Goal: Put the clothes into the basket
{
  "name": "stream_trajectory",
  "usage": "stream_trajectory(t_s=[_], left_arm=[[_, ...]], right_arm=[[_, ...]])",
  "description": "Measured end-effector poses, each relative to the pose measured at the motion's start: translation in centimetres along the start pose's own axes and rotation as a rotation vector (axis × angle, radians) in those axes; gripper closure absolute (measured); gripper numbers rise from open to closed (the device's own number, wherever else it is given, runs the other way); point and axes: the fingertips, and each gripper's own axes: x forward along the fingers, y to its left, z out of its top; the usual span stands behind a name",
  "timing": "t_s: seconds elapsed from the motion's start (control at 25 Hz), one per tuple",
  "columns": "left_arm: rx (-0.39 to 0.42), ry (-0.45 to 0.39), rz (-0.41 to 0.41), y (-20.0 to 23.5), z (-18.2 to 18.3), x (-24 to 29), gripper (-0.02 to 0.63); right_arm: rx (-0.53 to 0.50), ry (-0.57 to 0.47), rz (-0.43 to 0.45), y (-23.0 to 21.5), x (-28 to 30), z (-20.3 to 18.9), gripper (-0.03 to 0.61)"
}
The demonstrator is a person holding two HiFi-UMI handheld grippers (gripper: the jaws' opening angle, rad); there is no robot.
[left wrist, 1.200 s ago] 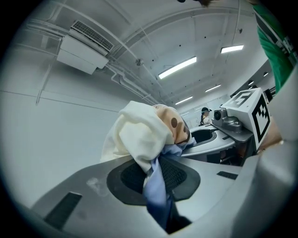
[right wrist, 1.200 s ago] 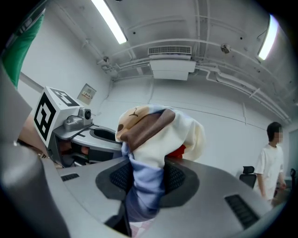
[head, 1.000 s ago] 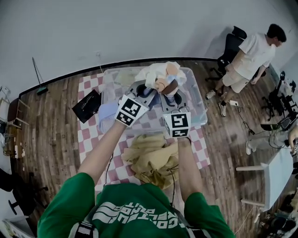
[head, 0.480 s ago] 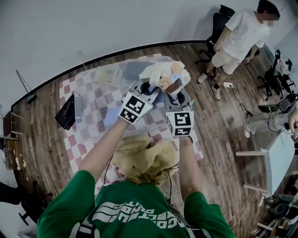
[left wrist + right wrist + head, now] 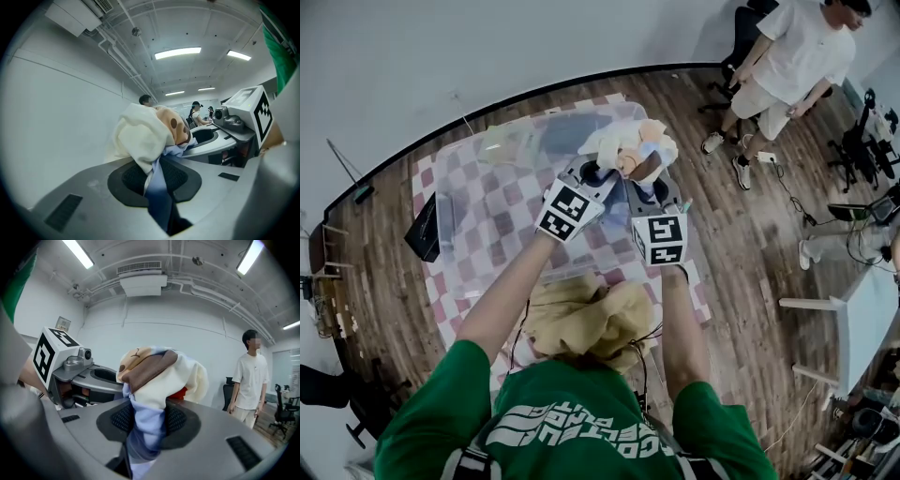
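Pinching one bundled garment [image 5: 630, 150] from two sides: with the left gripper [image 5: 596, 174] nearly closed on a thin blue strip of it, and with the right gripper [image 5: 651, 190] clenched a little wider on a thicker blue-and-cream fold. Held up above the far right end of the clear basket [image 5: 446, 221] on the checked mat [image 5: 686, 286], with a beige heap of clothes [image 5: 581, 319] lying nearer, outside the basket. For writing, only white lettering on the green shirt [image 5: 572, 422], upside down and too warped to read.
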Motion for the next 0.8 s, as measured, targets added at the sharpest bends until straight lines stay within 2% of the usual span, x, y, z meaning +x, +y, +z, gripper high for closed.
stream_trajectory(t_s=[0.16, 0.4, 0.64, 0.8], left_arm=[[-0.026, 0.057, 0.036, 2.1, -2.9, -0.2, 0.557], [-0.107, 0.138, 0.110, 7.0, -8.5, -1.0, 0.557], [-0.203, 0.267, 0.163, 10.1, -16.3, -3.1, 0.557], [-0.267, 0.350, 0.151, 11.0, -21.6, -4.2, 0.557]], right_arm=[[0.002, 0.058, 0.069, 1.3, 2.8, -1.6, 0.445], [0.022, 0.166, 0.220, 4.5, 9.2, -4.5, 0.445], [0.008, 0.309, 0.421, 9.5, 14.5, -9.5, 0.445], [0.025, 0.393, 0.532, 12.5, 16.9, -13.5, 0.443]])
